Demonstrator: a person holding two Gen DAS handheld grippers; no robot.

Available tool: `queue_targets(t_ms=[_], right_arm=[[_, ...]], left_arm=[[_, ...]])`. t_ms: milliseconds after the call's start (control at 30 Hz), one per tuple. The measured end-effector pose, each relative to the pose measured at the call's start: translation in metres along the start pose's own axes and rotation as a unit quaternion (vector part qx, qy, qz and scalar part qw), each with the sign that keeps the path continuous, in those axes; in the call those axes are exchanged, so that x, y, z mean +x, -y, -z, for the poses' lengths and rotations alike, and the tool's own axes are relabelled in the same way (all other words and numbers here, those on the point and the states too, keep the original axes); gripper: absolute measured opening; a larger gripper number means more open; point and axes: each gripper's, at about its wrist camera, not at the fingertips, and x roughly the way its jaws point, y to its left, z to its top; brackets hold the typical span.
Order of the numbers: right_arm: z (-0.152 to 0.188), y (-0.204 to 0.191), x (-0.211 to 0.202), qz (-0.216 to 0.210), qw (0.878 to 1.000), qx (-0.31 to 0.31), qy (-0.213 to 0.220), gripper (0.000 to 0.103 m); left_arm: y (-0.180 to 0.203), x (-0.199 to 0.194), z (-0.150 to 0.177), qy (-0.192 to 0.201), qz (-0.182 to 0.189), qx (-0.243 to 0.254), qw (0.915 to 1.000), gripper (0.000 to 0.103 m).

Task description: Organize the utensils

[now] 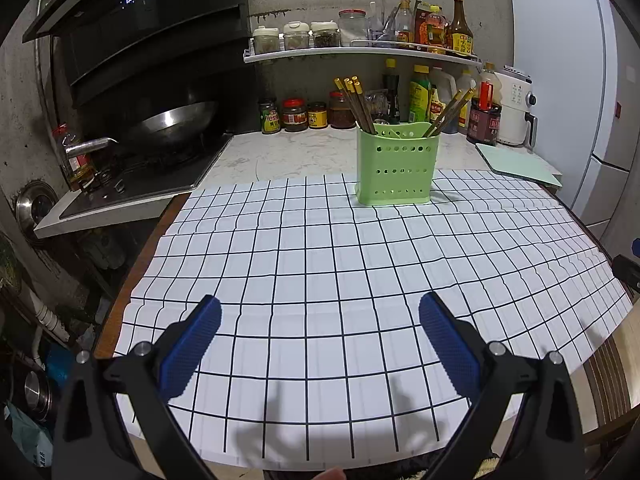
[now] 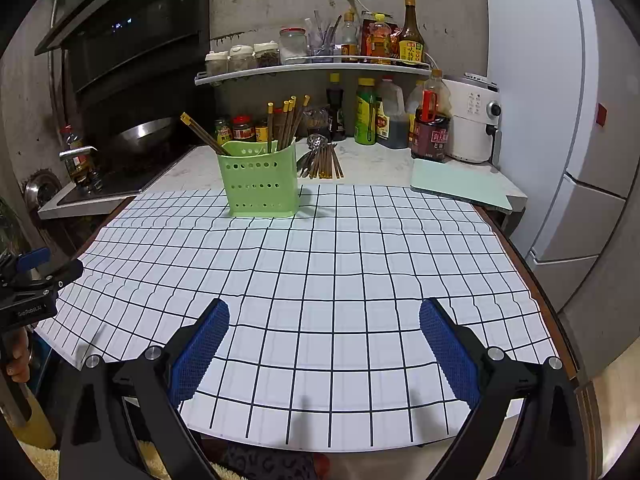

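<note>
A green perforated utensil holder (image 1: pixel 396 164) stands at the far edge of the white grid cloth (image 1: pixel 320 280) and holds several brown chopsticks (image 1: pixel 358 106). It also shows in the right wrist view (image 2: pixel 262 178), with chopsticks (image 2: pixel 286 122) in it. Behind it on the counter lie loose chopsticks (image 2: pixel 326 162) and a metal spoon (image 2: pixel 314 144). My left gripper (image 1: pixel 320 334) is open and empty over the near cloth. My right gripper (image 2: pixel 324 336) is open and empty, also near the front edge. The left gripper's tool (image 2: pixel 36 280) shows at the left edge of the right wrist view.
A stove with a wok (image 1: pixel 172 120) is at the left. Sauce jars and bottles (image 1: pixel 420 100) line the back wall under a shelf (image 1: pixel 360 54). A green cutting board (image 2: pixel 456 186) and a white appliance (image 2: pixel 474 120) are at the right, beside a fridge (image 2: pixel 560 120).
</note>
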Motion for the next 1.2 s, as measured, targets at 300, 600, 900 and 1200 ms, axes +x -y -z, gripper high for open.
queue_targets(t_ms=[300, 600, 900, 1200], right_arm=[[0.0005, 0.0002, 0.0018, 0.001, 1.0, 0.001, -0.002, 0.095], [0.0009, 0.0008, 0.0025, 0.0, 1.0, 0.002, -0.002, 0.095], [0.0011, 0.0012, 0.0031, 0.0, 1.0, 0.002, -0.004, 0.095], [0.0066, 0.0026, 0.0056, 0.001, 1.0, 0.004, -0.007, 0.095]], left_arm=[[-0.0022, 0.0012, -0.0004, -0.001, 0.0, 0.0, 1.0, 0.097], [-0.0053, 0.0023, -0.0002, -0.001, -0.002, 0.0, 1.0, 0.097], [-0.0065, 0.0031, 0.0023, -0.004, -0.004, 0.001, 1.0, 0.097], [-0.0048, 0.0042, 0.0039, -0.008, -0.002, 0.003, 1.0, 0.097]])
